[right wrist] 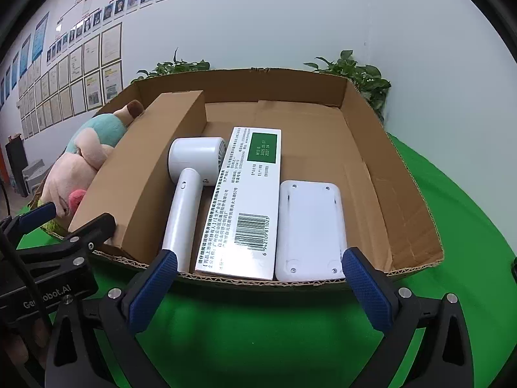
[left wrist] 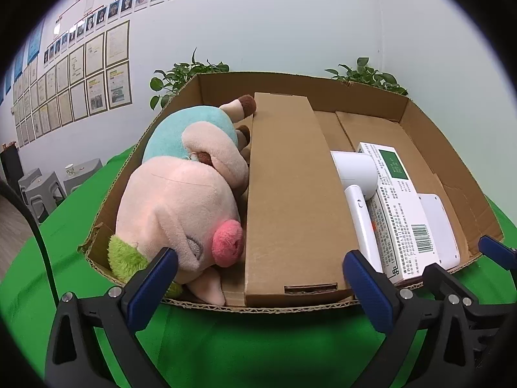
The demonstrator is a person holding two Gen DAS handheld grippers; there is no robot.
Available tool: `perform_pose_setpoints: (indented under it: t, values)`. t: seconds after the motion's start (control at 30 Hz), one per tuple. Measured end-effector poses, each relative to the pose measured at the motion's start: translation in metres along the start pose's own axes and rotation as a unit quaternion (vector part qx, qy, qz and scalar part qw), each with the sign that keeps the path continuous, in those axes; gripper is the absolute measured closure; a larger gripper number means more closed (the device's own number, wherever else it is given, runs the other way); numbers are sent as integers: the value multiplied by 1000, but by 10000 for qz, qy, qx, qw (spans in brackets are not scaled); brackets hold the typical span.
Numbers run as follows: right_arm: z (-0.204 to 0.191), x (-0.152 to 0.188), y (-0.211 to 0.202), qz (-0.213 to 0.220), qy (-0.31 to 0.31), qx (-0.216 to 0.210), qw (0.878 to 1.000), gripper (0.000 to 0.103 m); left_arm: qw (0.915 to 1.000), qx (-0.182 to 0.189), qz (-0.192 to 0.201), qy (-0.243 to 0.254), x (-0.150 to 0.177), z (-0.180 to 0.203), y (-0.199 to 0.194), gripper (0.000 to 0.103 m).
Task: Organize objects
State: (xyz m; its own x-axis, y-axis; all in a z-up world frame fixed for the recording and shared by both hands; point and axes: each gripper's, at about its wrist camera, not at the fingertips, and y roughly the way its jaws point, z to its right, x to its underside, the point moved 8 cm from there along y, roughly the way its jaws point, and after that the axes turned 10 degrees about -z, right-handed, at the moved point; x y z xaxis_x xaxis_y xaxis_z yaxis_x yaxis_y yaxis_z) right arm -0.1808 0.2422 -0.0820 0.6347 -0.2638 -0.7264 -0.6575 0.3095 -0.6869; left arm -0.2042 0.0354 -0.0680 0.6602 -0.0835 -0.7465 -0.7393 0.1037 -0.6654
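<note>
An open cardboard tray (left wrist: 452,174) (right wrist: 371,148) stands on a green cloth. In it lie a pink plush toy (left wrist: 174,207) (right wrist: 80,165), a long brown carton (left wrist: 290,194) (right wrist: 145,161), a white hair dryer (left wrist: 358,194) (right wrist: 190,187), a white and green medicine box (left wrist: 400,200) (right wrist: 248,200) and a white flat device (left wrist: 439,226) (right wrist: 310,226). My left gripper (left wrist: 258,274) is open and empty at the tray's near edge, in front of the plush and the carton. My right gripper (right wrist: 258,278) is open and empty at the near edge, in front of the medicine box.
The green cloth (right wrist: 452,210) covers the table around the tray. Potted plants (left wrist: 181,77) (right wrist: 358,74) stand behind the tray against a white wall. Grey stools (left wrist: 48,184) stand at the far left. The right half of the tray floor (right wrist: 323,135) is bare.
</note>
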Motion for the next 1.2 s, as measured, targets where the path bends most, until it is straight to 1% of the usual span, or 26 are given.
perform_pose_setpoints:
  t: [1.2]
  values:
    - [-3, -3, 0, 9, 12, -65, 10000, 0, 10000, -22, -1, 13, 2, 3, -4, 1]
